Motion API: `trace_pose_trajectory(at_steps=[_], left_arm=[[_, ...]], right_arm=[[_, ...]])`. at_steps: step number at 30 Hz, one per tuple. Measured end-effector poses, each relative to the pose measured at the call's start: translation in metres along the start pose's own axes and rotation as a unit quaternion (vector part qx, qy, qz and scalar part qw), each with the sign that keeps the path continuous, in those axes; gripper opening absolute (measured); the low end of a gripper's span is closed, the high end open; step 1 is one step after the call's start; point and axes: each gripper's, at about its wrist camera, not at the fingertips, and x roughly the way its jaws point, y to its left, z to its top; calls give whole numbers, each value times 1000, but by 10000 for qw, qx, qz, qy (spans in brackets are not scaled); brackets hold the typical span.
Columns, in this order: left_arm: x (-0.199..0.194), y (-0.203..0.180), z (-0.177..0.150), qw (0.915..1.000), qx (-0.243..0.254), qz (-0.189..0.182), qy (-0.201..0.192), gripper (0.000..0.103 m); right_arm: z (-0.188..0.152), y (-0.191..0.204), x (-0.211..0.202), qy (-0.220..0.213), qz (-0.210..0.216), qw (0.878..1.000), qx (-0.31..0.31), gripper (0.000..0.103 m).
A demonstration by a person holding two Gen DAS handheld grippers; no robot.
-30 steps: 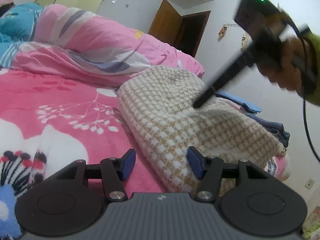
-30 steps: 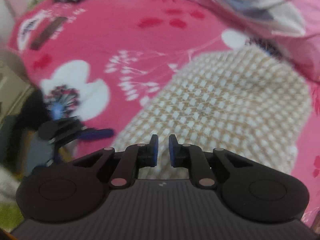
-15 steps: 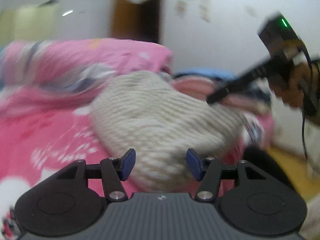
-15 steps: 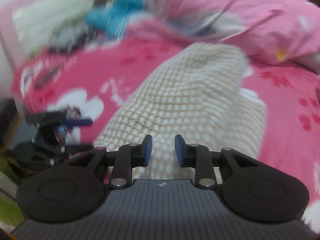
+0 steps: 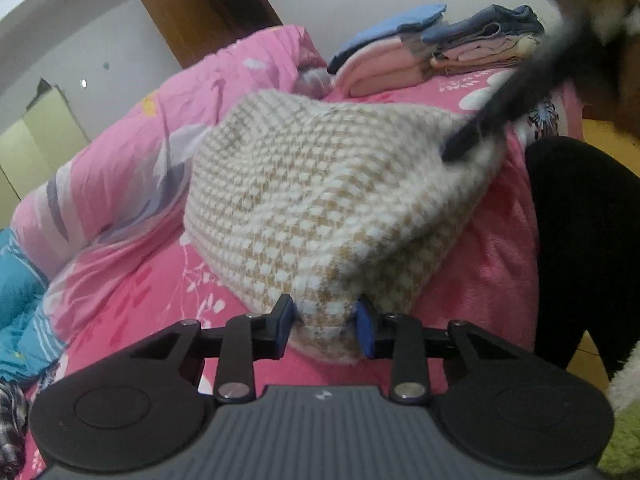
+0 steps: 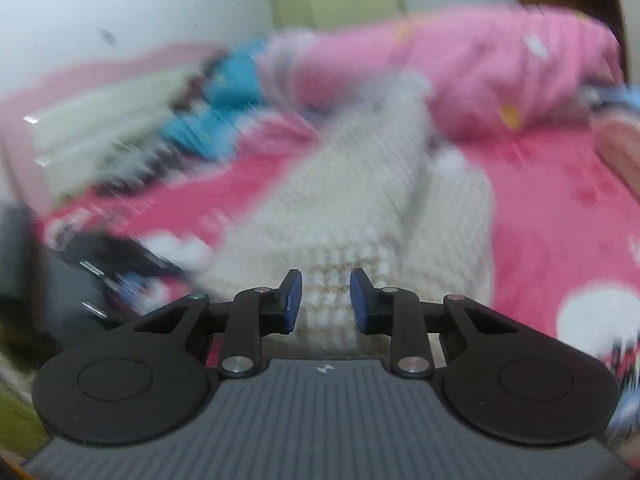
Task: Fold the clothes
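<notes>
The left wrist view looks forward and downward past its own fingers, close over the near edge of the checked knit garment [image 5: 320, 200], toward folded clothes [image 5: 440, 48] beyond. The right wrist view, blurred, faces the same garment [image 6: 360, 208] from its other end. Both share the pink quilt [image 5: 224, 92].

Pink floral bed [image 5: 500, 264]; checked knit garment [image 5: 320, 200]; folded clothes [image 5: 440, 48]
</notes>
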Motion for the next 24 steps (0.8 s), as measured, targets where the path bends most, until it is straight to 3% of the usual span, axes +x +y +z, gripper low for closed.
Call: trace_pose_trajectory(at_steps=[1,4,8,11,15,17,22,24], left_arm=[[-1,1,2,10000,19,-48,73,38],[-9,18,5,9979,-121,-494,409,42],[-25,58,12,9826,-1196,-1249,670,44],[-23,91,30,9675,-2043,-1416,458,58],[6,107,69,9575,-2437,-1535,130,77],[26,103,95,9607,-2322,-1520,28,86],[79,74,154,9731,-1951,-1190,285,87],[90,66,165,9737,-1952,-1134,310,87]], right_arm=[[-9,-4,11,99,-69,9999,85,14],[-15,-3,10,-125,-32,9998,135,15],[-24,-19,2,-419,343,9965,633,17],[-24,-36,-16,-731,689,9880,1177,23],[-15,-60,-33,-1265,897,9713,1805,35],[-10,-75,-32,-1384,788,9654,2064,36],[1,-113,-23,-1365,300,9568,2549,36],[3,-123,-22,-1444,484,9489,2763,37]])
